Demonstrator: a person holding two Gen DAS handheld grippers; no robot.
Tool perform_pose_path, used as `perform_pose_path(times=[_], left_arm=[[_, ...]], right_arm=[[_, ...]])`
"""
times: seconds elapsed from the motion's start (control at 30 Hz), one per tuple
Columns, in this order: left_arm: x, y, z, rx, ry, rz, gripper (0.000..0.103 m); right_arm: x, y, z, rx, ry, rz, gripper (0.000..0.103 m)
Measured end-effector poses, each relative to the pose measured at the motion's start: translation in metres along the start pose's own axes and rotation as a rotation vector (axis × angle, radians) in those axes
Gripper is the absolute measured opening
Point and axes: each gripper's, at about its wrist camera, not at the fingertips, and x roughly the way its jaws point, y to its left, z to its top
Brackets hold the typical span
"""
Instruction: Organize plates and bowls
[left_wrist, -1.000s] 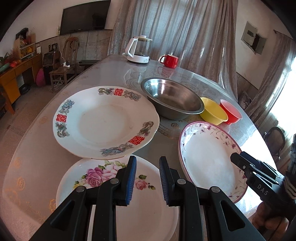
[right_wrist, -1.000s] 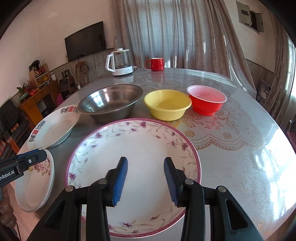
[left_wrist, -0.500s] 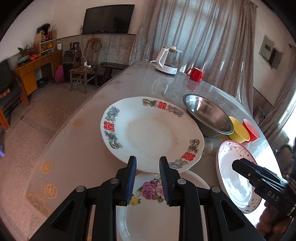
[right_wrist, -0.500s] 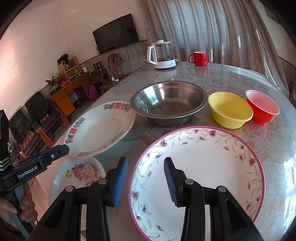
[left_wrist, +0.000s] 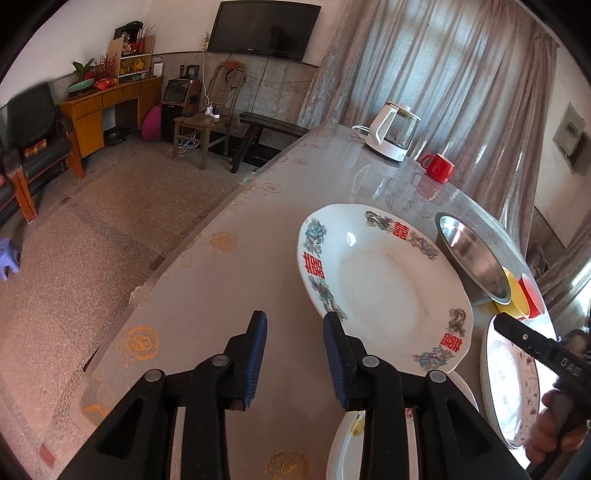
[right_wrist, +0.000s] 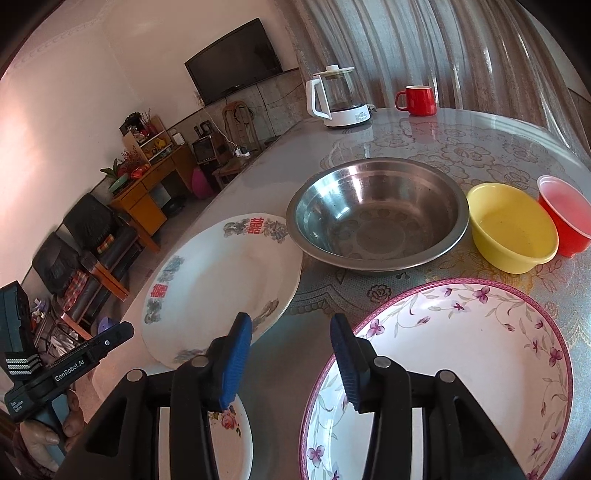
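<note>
A white plate with red characters (left_wrist: 384, 291) (right_wrist: 221, 280) lies on the table, its near rim over a rose-patterned plate (left_wrist: 347, 435) (right_wrist: 229, 435). My left gripper (left_wrist: 294, 325) hangs over bare table just left of that plate; its jaws are opening with nothing between them. A purple-rimmed flowered plate (right_wrist: 461, 369) (left_wrist: 509, 380) lies at the right. My right gripper (right_wrist: 290, 325) stands open over the gap between the two large plates, holding nothing. Behind sit a steel bowl (right_wrist: 376, 218), a yellow bowl (right_wrist: 513, 232) and a red bowl (right_wrist: 565, 218).
A white kettle (right_wrist: 338, 98) and a red mug (right_wrist: 415, 99) stand at the table's far end. The table edge (left_wrist: 177, 266) runs along the left, with floor, a chair and a wooden cabinet beyond. A hand holds each gripper's handle.
Both grippers have swung left across the table. The left one went from above the rose plate to bare table beside the red-character plate, and its jaws have widened. The right one left the purple-rimmed plate's middle.
</note>
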Motion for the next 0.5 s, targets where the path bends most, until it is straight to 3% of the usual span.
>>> perform_pose_path(times=[0.5], left_arm=[[0.047, 0.004, 0.042, 0.028, 0.04, -0.048, 0.038]], right_arm=[[0.059, 0.007, 0.02, 0.054, 0.095, 0.02, 0.045]])
